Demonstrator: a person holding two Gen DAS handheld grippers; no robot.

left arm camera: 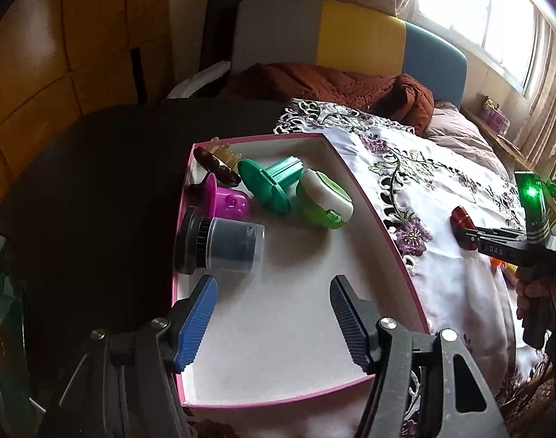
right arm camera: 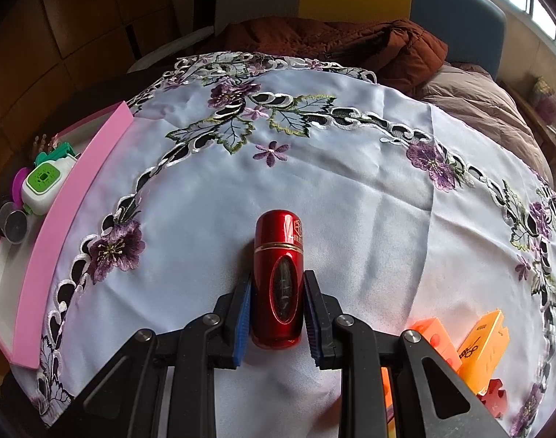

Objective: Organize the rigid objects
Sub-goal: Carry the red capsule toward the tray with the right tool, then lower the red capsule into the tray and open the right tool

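Fingers: my right fingers (right arm camera: 277, 310) clamp red bottle (right arm camera: 277, 281); left fingers (left arm camera: 274, 323) gape empty over pink tray (left arm camera: 394, 252) | risk: glossy bottle slips beside tray.

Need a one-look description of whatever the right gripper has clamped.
On the white floral tablecloth, right of the pink-rimmed tray, the right gripper is shut on a glossy red metal cylinder. Its gold band and dark oval window set it apart from the orange boxes nearby.

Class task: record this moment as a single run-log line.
left gripper: open, over pink tray | right gripper: shut on red bottle | bottle on tablecloth
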